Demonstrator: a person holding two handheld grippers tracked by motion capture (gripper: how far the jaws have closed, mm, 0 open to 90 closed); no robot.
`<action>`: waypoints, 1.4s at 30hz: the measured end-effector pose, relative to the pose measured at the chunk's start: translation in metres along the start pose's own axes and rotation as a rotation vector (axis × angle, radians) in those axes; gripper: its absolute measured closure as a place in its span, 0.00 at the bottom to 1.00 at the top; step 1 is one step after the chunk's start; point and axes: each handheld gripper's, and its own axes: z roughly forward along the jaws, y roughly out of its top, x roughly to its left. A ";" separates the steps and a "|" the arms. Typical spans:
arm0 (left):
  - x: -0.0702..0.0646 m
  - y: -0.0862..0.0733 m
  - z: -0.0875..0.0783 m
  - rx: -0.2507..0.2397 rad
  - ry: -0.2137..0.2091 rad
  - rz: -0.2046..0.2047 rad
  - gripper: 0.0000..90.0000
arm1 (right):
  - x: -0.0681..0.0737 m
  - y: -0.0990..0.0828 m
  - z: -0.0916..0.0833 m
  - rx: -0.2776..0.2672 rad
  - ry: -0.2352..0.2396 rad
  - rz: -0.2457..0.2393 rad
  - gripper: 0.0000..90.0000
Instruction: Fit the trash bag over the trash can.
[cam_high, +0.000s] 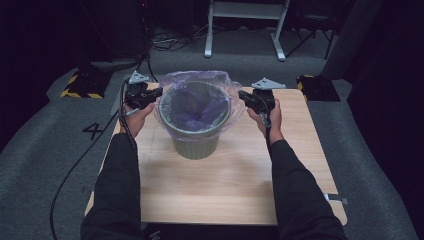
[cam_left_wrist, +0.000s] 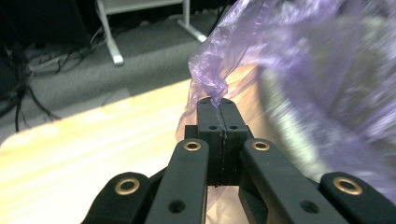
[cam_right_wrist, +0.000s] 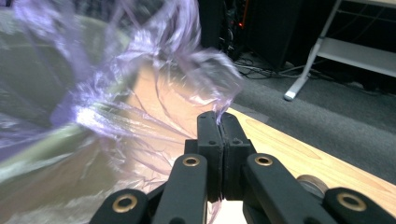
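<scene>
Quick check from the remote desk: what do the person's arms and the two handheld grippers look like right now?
Both arms wear long black sleeves. The left gripper and right gripper are black, each topped by a grey three-cornered plate, with a black cable trailing from the left one. Up close, the jaw links are matte black bars with brass-coloured rivets.

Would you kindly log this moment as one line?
left gripper: shut on bag edge | right gripper: shut on bag edge | purple bag: lining green bin | table
</scene>
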 end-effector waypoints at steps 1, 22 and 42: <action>0.001 -0.003 0.003 0.009 -0.001 -0.008 1.00 | -0.001 -0.001 0.002 0.002 -0.002 0.006 1.00; 0.012 -0.043 0.042 0.140 -0.037 -0.151 1.00 | -0.006 -0.025 0.042 0.122 -0.044 0.035 0.99; -0.005 -0.079 0.058 0.142 -0.137 -0.159 0.99 | -0.006 -0.061 0.045 0.219 0.014 0.037 0.99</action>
